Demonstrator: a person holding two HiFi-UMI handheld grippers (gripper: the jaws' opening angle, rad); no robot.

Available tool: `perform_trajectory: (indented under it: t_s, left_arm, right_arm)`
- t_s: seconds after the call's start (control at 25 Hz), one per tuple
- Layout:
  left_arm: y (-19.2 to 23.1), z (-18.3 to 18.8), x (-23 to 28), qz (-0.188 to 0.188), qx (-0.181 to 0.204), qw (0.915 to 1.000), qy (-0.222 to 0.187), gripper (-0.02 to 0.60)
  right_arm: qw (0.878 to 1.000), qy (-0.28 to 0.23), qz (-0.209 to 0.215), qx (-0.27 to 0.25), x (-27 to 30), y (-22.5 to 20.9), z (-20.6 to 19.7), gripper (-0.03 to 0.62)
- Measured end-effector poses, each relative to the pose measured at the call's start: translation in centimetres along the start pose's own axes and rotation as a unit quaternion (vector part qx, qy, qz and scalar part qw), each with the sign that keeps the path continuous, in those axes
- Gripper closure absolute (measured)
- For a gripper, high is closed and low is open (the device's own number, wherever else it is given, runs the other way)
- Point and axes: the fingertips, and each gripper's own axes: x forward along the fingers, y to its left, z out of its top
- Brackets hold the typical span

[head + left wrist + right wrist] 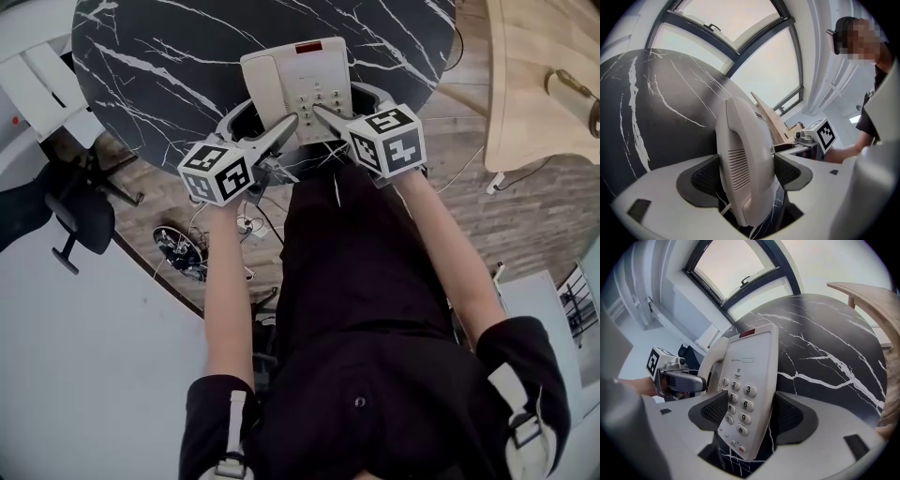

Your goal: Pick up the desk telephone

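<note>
A white desk telephone (pixel 298 80) lies near the front edge of the round black marble table (pixel 159 66), with its handset (pixel 264 80) in the cradle on the left. My left gripper (pixel 267 122) straddles the handset (pixel 743 159), whose near end fills the gap between the pads; I see no squeeze, so the jaws read as open. My right gripper (pixel 347 101) straddles the keypad side of the telephone (pixel 750 380). There is a thin dark gap at its right pad (pixel 790 416), so it is open too. The telephone rests on the marble (pixel 825 357).
A pale wooden table (pixel 534 84) stands to the right of the marble one. A black office chair (pixel 80 211) and a tangle of cables (pixel 178 248) are on the floor at the left. White furniture (pixel 37 84) fills the top left corner.
</note>
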Motion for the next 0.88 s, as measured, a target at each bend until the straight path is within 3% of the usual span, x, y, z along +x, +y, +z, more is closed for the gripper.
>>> perform_trajectory:
  t_s: [0.32, 0.56, 0.88]
  left_arm:
    - [0.23, -0.19, 0.32, -0.035, -0.025, 0.9990, -0.008, 0.201]
    - [0.26, -0.35, 0.59, -0.060, -0.046, 0.9971, 0.000, 0.195]
    - [0.35, -0.31, 0.59, -0.071, -0.057, 0.9955, -0.024, 0.192]
  right_arm:
    - [0.999, 0.006, 0.030, 0.025, 0.36, -0.09, -0.21, 0.287]
    - [0.999, 0.003, 0.033, 0.023, 0.31, -0.13, -0.20, 0.287]
    - [0.999, -0.012, 0.033, 0.020, 0.31, -0.27, -0.18, 0.283]
